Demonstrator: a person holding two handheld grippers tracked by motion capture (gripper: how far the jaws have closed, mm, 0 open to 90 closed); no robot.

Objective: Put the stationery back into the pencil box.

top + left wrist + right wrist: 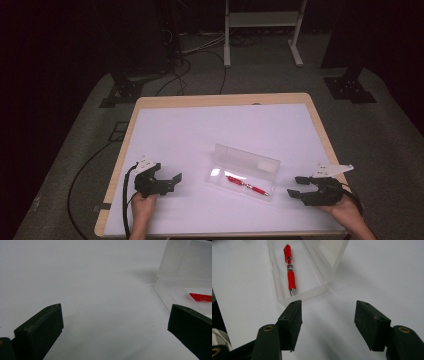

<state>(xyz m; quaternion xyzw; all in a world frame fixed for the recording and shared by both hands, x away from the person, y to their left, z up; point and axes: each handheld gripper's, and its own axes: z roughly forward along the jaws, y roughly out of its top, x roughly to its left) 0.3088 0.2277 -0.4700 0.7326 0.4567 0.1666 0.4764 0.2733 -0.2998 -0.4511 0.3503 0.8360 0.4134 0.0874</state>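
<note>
Red pen [247, 186] lay inside the open clear pencil case [243, 172] on the desk [200, 130]. Left gripper [172, 181] and right gripper [296, 186] flanked it, fingers spread wide, empty. Judged pre-grasp; next move requires approaching the case.

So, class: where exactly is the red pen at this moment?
The red pen lies inside the open clear plastic case on the white mat, right of centre in the high view, between the two grippers and nearer the right gripper.

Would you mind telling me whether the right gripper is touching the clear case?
Apart. In the high view, white table surface shows between the right gripper and the clear case; its jaws stand open, holding nothing.
</note>
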